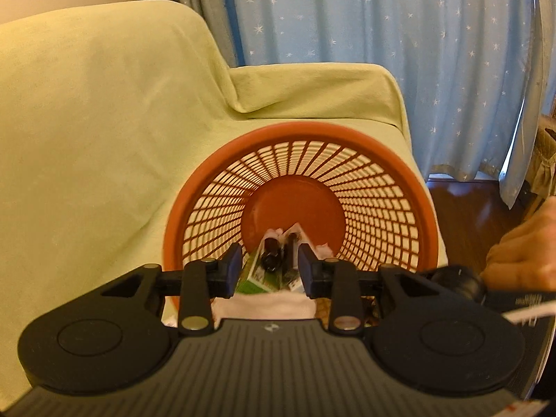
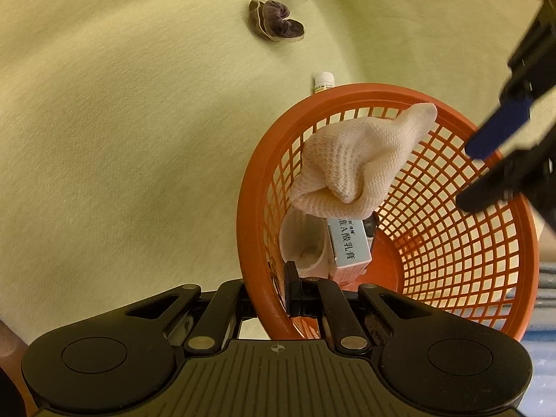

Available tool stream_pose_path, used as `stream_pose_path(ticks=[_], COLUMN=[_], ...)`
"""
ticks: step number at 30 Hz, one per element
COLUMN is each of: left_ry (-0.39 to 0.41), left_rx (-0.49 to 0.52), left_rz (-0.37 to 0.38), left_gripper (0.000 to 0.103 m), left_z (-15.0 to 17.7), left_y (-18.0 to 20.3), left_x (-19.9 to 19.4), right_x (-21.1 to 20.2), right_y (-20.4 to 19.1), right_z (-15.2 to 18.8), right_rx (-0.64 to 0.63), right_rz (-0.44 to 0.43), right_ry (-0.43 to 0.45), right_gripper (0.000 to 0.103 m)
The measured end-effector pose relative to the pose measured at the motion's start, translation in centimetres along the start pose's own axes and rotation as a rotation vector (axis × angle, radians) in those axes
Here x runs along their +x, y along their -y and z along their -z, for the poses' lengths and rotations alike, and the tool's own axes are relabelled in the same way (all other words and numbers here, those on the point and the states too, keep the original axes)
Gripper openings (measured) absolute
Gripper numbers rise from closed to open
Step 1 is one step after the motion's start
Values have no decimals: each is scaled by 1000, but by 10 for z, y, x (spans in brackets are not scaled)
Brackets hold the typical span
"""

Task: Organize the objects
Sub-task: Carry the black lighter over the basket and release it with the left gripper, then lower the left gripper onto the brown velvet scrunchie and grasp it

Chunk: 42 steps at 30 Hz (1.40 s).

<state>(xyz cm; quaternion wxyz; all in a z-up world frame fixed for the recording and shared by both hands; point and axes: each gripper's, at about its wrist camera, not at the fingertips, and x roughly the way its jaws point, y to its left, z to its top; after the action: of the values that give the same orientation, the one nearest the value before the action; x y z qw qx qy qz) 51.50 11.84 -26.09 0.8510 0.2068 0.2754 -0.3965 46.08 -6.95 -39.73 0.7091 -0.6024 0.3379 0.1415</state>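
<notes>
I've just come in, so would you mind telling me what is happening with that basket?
A person is tidying loose items on a sofa into an orange basket. The right gripper is shut on the basket's rim, steadying it. The left gripper hangs open over the basket. A white sock, a medicine box and a cup are already inside. A scrunchie and small bottle remain on the sofa.
</notes>
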Motion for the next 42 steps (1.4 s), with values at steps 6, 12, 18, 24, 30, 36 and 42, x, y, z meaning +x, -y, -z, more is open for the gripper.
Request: stream_pose_path(ticks=[6, 12, 18, 24, 30, 36, 42], left_ry=[-17, -32, -47, -77, -115, -145, -168], left_rx=[-19, -39, -65, -91, -121, -155, -190], left_rz=[-38, -77, -117, -164, -214, -251, -254], left_gripper=[29, 29, 30, 31, 33, 35, 41], left_z=[11, 24, 37, 57, 80, 103, 122], left_y=[-13, -29, -43, -60, -79, -94, -99], left_x=[-13, -26, -36, -45, -51, -55, -49], right_x=[1, 1, 1, 1, 1, 2, 1], right_y=[1, 1, 1, 1, 1, 1, 0], right_z=[0, 0, 1, 1, 0, 0, 1], right_rx=[3, 3, 3, 5, 4, 2, 1], right_rz=[0, 0, 1, 2, 3, 4, 4], right_ry=[0, 1, 3, 4, 4, 5, 5], right_gripper=[2, 2, 2, 2, 2, 2, 3])
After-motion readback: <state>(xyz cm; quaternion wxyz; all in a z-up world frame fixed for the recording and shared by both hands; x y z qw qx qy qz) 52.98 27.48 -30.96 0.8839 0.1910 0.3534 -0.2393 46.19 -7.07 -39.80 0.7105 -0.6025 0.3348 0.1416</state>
